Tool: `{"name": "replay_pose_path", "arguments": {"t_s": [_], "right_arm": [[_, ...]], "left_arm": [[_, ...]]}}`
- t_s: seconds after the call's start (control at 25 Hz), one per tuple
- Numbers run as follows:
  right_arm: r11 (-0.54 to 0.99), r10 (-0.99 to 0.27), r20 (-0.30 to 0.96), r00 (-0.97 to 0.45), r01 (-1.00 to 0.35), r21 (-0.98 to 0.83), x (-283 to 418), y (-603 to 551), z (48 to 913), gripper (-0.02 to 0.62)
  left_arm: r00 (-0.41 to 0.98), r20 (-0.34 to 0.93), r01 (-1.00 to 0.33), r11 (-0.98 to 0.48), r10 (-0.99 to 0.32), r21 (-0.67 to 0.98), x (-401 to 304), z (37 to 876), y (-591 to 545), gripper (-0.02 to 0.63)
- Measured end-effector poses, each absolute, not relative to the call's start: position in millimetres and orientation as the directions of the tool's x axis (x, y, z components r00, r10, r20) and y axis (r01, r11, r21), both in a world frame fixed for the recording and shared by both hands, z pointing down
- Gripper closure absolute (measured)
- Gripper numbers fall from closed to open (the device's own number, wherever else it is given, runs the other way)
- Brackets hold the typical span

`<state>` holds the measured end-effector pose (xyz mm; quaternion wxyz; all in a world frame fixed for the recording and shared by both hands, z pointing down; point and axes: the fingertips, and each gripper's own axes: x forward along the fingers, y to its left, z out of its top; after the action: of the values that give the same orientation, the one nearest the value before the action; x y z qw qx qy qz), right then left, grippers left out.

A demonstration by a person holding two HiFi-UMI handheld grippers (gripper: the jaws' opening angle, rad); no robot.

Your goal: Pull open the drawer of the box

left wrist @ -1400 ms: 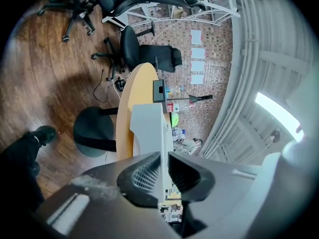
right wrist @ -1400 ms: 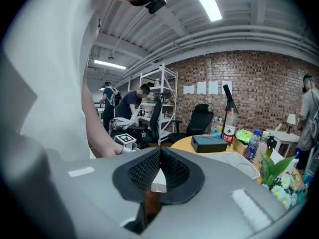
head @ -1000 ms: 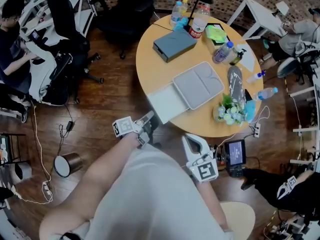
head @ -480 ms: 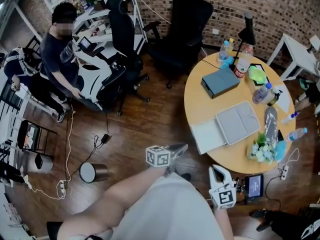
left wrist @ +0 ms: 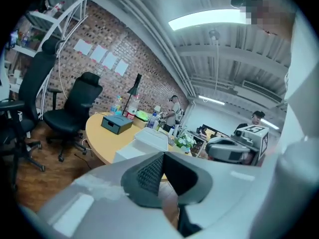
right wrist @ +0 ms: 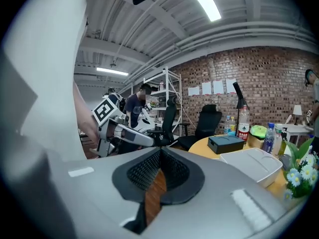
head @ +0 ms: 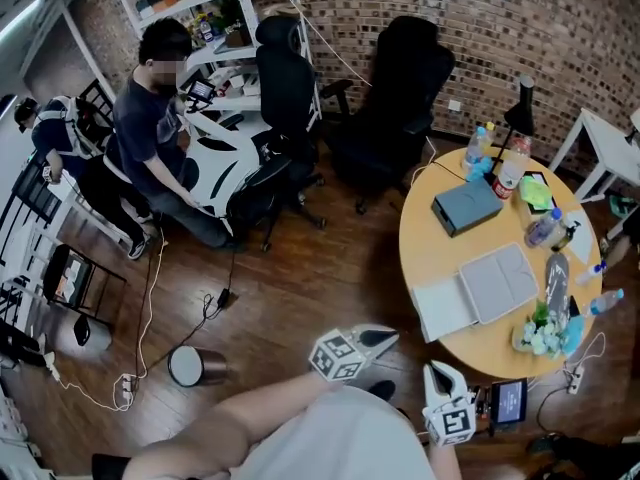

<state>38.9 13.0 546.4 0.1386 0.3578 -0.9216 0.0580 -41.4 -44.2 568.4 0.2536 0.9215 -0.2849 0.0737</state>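
Now my view has pulled back and swung left since a second ago, when I was looking almost straight down on the table with the left tool close to the drawer's front. At far left a seated person (head: 150, 128) is at a desk, and a round bin (head: 195, 365) stands on the wooden floor.

Next comes the left tool (head: 385, 336), low in the head view and over bare floor, its pads pressed together on nothing. The right tool (head: 437, 371) sits just beside it, its pads also together and empty. Both are now well apart from the table (head: 425, 238), which has slid to the right side of the head view.

On that table the box (head: 505, 280) lies flat with its drawer (head: 443, 309) drawn out toward me, past the table's edge. I judge the pull to be done and the tools to be backing off.

Only the head view shows the drawer standing out from the box. The right gripper view catches the box from the side, with the drawer not distinguishable. The gripper views alone show the pads meeting.
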Motion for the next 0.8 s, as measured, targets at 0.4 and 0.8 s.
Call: {"name": "replay_pose_path", "arguments": {"t_s": [0.4,0.8], "right_arm": [[0.710,-0.668,0.275,-0.692,-0.703,-0.046,-29.4,74.9,519.1,0.595],[0.713,-0.665,0.308,-0.681,-0.701,-0.010,-59.4,118.0,503.6,0.595]], "left_arm": [[0.849,0.256,-0.522,-0.806,-0.462,0.277,-104.0,528.1,33.8,0.603],[0.877,0.219,-0.474,-0.841,-0.427,0.260,-116.4,523.9,72.7,0.603]]}}
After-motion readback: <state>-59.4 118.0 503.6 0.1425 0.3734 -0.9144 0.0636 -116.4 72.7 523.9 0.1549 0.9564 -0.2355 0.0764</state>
